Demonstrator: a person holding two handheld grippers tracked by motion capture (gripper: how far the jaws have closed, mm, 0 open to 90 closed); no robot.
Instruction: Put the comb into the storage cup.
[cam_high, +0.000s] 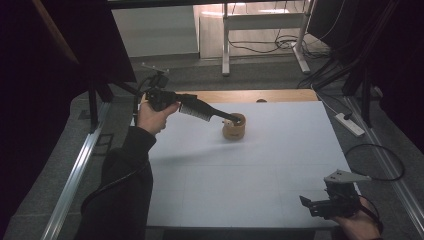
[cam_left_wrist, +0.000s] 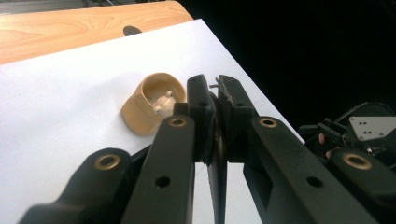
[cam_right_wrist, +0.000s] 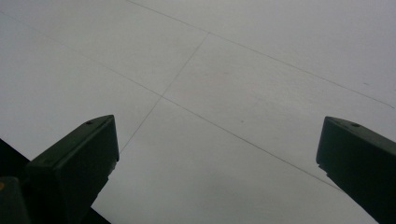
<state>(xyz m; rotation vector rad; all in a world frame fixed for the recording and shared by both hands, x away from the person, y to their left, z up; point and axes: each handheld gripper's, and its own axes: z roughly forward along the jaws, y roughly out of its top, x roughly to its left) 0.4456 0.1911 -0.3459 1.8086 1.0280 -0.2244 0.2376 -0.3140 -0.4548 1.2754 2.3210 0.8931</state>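
Observation:
A small round tan cup (cam_high: 234, 128) stands on the white sheet (cam_high: 250, 170) near the far middle of the table. In the left gripper view the cup (cam_left_wrist: 148, 105) is hollow, with a little pale knob inside. My left gripper (cam_high: 233, 119) reaches in from the left, its tips over the cup's rim. Its jaws (cam_left_wrist: 212, 86) are shut pad to pad, and a thin dark edge shows in the seam below them; I cannot tell what that is. My right gripper (cam_high: 312, 204) rests low at the near right corner, open over bare white sheet (cam_right_wrist: 210, 93).
A wooden tabletop (cam_high: 250, 95) shows beyond the sheet's far edge, with a dark hole (cam_left_wrist: 132, 31) in it. A power strip (cam_high: 350, 124) and cables lie on the floor to the right. Desk legs (cam_high: 225, 45) stand behind the table.

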